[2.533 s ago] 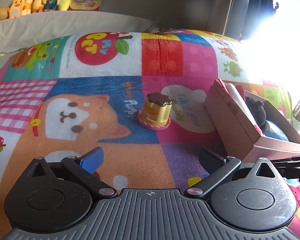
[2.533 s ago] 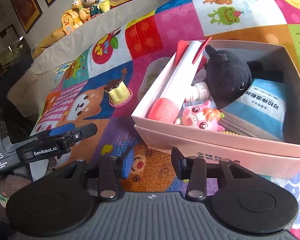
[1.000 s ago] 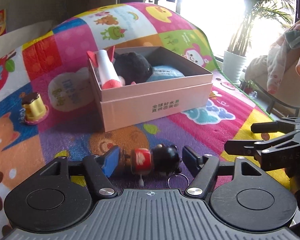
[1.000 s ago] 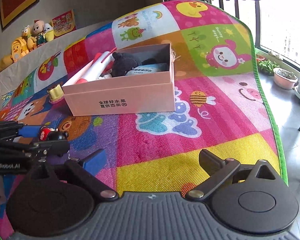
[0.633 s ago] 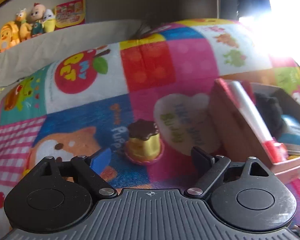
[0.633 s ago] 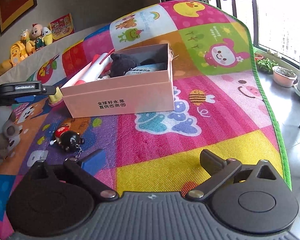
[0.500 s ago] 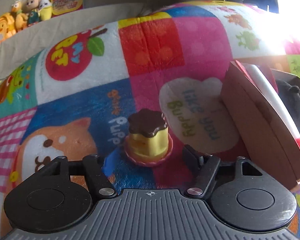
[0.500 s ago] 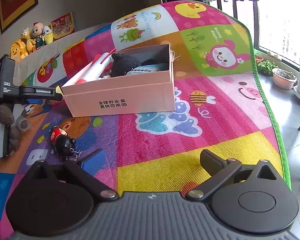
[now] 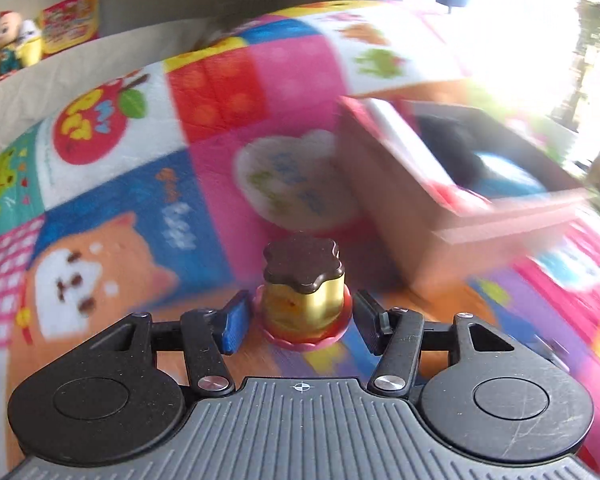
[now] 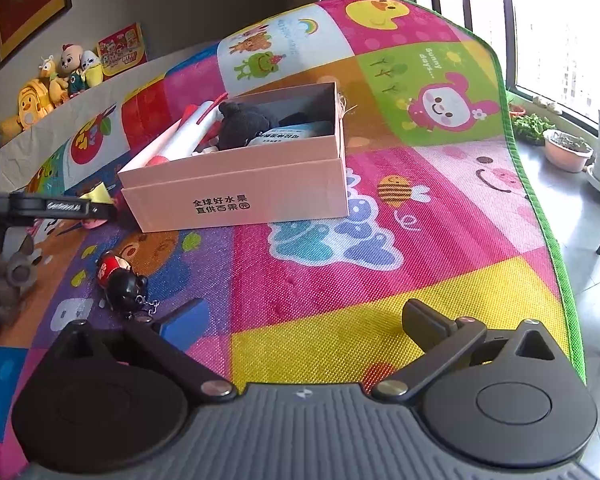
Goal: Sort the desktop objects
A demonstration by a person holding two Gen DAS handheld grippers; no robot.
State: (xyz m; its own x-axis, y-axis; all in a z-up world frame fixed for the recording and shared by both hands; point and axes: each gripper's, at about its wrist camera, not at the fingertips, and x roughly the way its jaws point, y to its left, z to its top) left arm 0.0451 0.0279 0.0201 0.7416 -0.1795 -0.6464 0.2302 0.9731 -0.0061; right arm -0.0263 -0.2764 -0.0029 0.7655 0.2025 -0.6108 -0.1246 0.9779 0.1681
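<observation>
The pudding toy (image 9: 303, 292), gold-bodied with a brown scalloped top and pink base, stands upright between the left gripper (image 9: 300, 320) fingers, which are closed in against its sides. In the right wrist view the left gripper's arm carries blurred white lettering, not clearly legible. The pink box (image 10: 236, 184), printed "全球好水果 直供百果园", sits on the play mat (image 10: 380, 264) marked "Sunny days...". The right gripper (image 10: 300, 320) is wide apart, holding nothing; a black-and-red figurine keychain (image 10: 120, 280) lies near its left finger
</observation>
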